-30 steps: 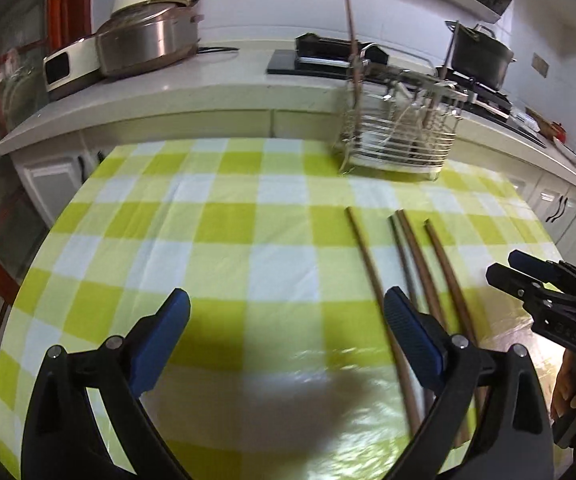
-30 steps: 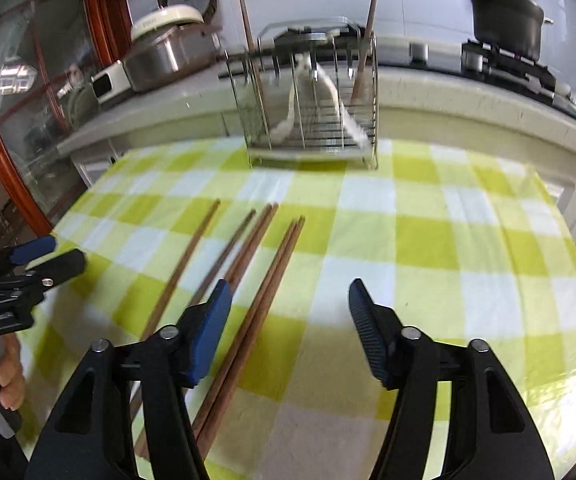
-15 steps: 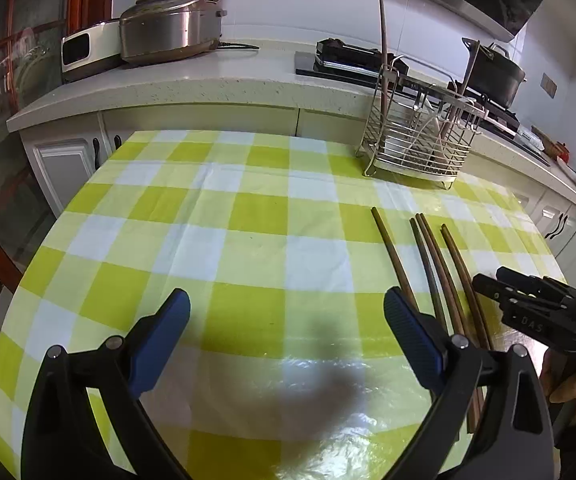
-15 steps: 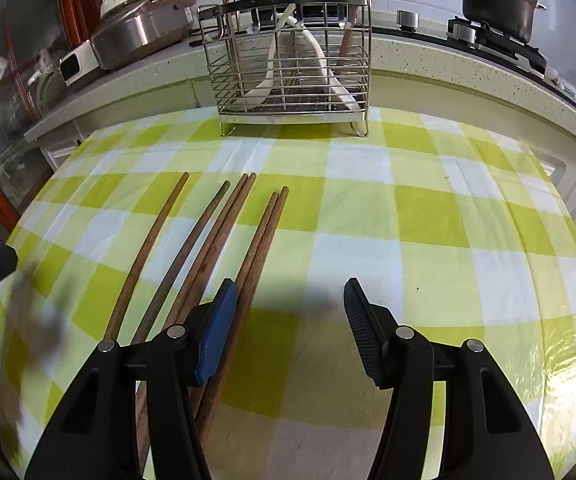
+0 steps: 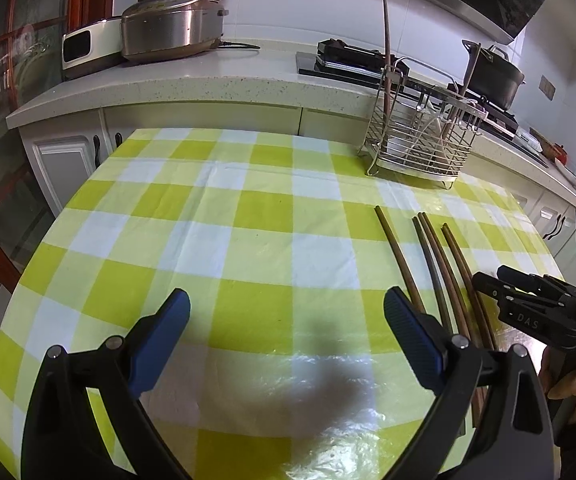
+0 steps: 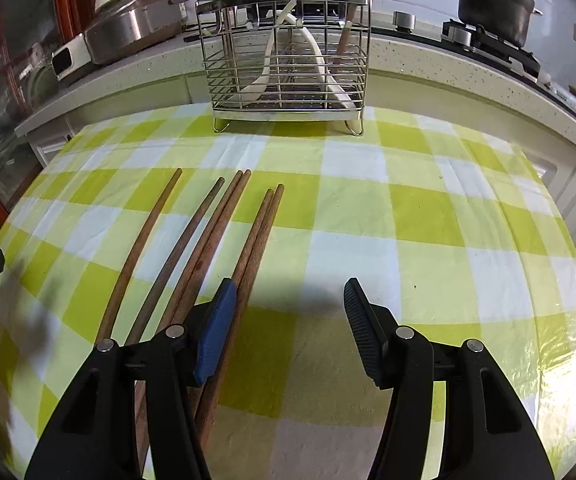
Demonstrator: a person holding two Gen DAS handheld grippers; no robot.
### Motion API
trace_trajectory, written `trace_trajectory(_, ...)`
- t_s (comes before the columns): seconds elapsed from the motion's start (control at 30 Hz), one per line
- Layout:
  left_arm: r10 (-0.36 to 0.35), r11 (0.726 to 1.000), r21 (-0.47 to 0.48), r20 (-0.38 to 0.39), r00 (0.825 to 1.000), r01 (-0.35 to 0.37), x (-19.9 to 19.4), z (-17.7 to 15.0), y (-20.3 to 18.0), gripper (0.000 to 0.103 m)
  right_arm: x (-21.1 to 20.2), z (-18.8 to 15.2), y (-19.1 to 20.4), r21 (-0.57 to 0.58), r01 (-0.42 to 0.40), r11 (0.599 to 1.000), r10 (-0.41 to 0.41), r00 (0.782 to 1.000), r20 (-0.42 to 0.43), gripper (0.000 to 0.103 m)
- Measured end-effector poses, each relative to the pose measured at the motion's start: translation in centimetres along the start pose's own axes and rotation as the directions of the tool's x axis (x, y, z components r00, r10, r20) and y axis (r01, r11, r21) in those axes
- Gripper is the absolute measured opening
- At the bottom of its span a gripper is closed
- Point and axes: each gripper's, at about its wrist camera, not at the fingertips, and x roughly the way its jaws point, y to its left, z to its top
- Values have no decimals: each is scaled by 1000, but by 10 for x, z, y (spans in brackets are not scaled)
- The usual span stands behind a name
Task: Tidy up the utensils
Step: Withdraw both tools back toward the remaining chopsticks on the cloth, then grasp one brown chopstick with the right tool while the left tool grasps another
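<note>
Right wrist view shows the right gripper (image 6: pixel 286 330) with wide, empty jaws by the brown chopsticks (image 6: pixel 208 240) lying on the counter (image 6: pixel 428 216), so slide left, straddle one pair, then squeeze gently.

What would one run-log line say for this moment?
left tool: open, empty | right tool: open, beside brown wooden chopsticks | wire metal basket: behind

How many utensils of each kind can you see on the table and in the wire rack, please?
Wooden chopsticks lying on the tablecloth: 6
Wooden sticks standing in the wire rack: 2
White spoons in the rack: 2
Total: 10
</note>
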Motion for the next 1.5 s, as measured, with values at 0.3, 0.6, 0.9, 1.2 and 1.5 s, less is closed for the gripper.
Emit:
trace_trajectory(0.3, -4, 1000, 6, -4, 1000, 4, 3, 2, -2, 94, 10, 8, 6, -12, 16, 1000, -16, 1000, -16, 42)
trace_trajectory(0.6, -21, 1000, 18, -30, 999, 21, 12, 0, -16, 94, 9, 8, 17, -64, -33, 997, 31, 999, -28, 7)
trace_trajectory(0.9, -24, 998, 57, -62, 998, 28, 34, 12, -57, 94, -9, -6, -14, -55, -38, 998, 37, 999, -11, 7)
trace_trajectory(1.2, 10, 994, 106, -171, 985, 8, 84, 31, -96, 70, -24, -1, -53, -12, -63, 998, 63, 998, 17, 7)
trace_trajectory(1.5, 74, 984, 174, -229, 971, -34, 105, 24, -121, 34, -27, -1, -74, 17, -112, 994, 112, 993, 30, 7)
